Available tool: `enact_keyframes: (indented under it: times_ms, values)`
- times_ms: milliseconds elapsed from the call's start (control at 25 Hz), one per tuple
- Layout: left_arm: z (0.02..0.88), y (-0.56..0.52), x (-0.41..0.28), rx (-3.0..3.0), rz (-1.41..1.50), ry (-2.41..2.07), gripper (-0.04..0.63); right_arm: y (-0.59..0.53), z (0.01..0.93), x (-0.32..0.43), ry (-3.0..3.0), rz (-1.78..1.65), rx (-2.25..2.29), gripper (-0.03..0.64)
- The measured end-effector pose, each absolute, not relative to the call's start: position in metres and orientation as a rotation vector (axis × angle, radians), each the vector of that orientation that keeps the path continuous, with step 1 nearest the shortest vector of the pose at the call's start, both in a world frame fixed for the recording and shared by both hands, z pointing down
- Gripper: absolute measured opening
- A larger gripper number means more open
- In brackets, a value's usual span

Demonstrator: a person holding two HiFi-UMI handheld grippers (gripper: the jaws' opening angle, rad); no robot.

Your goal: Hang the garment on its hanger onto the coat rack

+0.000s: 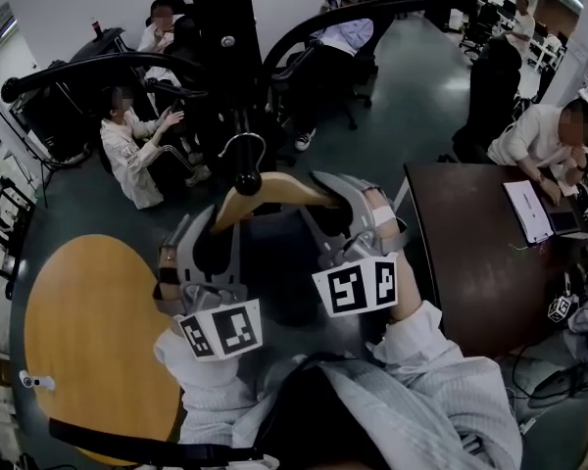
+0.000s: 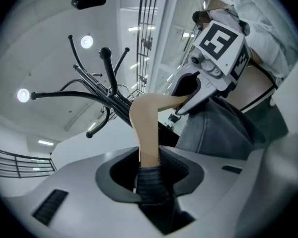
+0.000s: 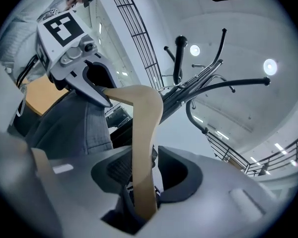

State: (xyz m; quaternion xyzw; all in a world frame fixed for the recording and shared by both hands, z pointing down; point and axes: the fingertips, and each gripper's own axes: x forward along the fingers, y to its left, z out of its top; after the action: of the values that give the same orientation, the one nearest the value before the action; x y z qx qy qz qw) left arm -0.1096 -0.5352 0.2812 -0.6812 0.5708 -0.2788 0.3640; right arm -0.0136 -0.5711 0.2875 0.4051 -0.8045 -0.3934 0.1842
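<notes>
Nearest the person, the left tool (image 2: 149, 166) stands open with one arm of the wooden hanger (image 1: 274, 192) running down between its jaws, a gap showing beside the wood. The right tool (image 3: 145, 171) is the same on the other arm: jaws apart, the wood loose between them, nothing pinched. The grey garment (image 2: 213, 128) drapes from the hanger below both tools. Just beyond, the wire hook (image 1: 243, 147) loops by the black knob (image 1: 247, 182) that ends one peg of the coat rack (image 1: 225, 27). It looks seated over that peg, though no view shows whether it bears the weight. The step in hand seems to be the release, and doing it well probably means keeping both tools level and cradling the arms until the hanger sits without tipping, then drawing them straight down and back together so neither jaw drags an arm sideways. As for edges, the knob should stop the hook sliding off the peg's end. A round desk (image 1: 78, 341) lies close at the left and a dark desk (image 1: 470, 253) at the right, with open floor between them for backing away. Farther off, the rack's long curved arms (image 1: 372, 13) spread to either side, so the way out is low rather than wide, and seated people (image 1: 127, 150) sit beyond the pole.
</notes>
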Motion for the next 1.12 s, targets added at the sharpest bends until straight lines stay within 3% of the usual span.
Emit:
enact_keyframes:
  times_ms: [320, 560, 840, 960, 1120]
  values:
    - [0.280, -0.500, -0.108, -1.764, -0.706, 1.491, 0.118, -0.533, 0.284, 0.012, -2.354, -1.081, 1.127, 0.133]
    - [0.255, -0.463, -0.087, -1.869, -0.393, 1.598, 0.118, -0.517, 0.274, 0.032, -2.530, -0.877, 1.278, 0.130]
    - [0.269, -0.453, -0.028, -2.239, -0.104, 1.522, 0.116, -0.498, 0.281, 0.052, -2.588, -0.641, 1.512, 0.003]
    - [0.264, -0.455, -0.017, -2.243, 0.050, 1.585, 0.019, -0.491, 0.282, 0.060, -2.651, -0.543, 1.573, 0.002]
    - [0.278, -0.457, 0.008, -2.360, 0.100, 1.603, 0.005, -0.484, 0.290, 0.081, -2.699, -0.411, 1.624, 0.002]
